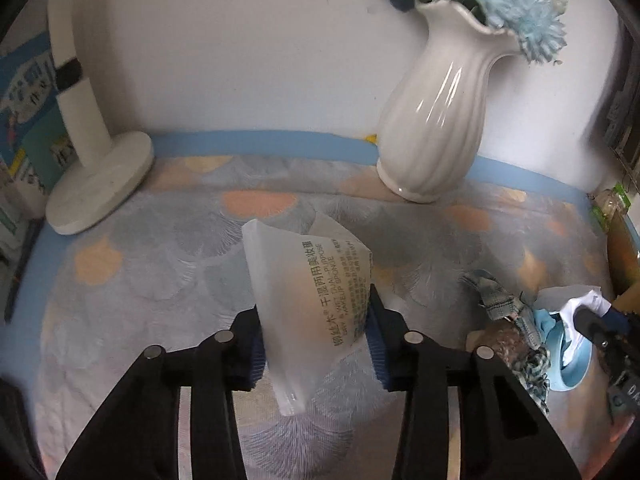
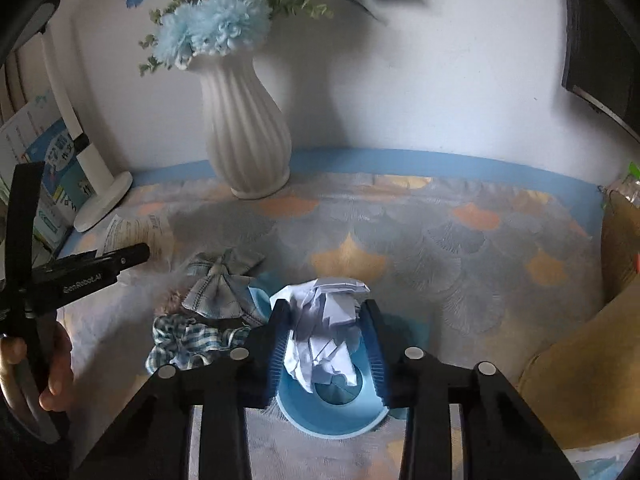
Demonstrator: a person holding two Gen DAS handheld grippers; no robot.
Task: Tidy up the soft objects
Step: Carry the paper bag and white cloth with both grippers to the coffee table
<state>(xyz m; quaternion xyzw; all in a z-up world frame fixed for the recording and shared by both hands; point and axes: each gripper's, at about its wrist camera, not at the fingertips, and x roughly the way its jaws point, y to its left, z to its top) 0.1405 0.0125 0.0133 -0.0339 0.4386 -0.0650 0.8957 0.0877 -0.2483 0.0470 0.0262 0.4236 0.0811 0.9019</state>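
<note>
Pinching frosted pouch [image 1: 308, 304], crumpled paper [image 2: 326, 324]

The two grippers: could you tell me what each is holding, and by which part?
The left gripper pinches the frosted sponge pouch across its lower sides; the right gripper clamps the crumpled white paper by its sides.

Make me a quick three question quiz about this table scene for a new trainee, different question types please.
1. True or false: the left claw grips a frosted sponge packet.
2. What is in the right claw? A) checked cloth B) crumpled white paper C) flowers
3. Fill in: the crumpled paper is above a blue ____.

Key: 1 true; 2 B; 3 bowl. The checked cloth lies on the tablecloth, and the flowers stand in the white vase.
</note>
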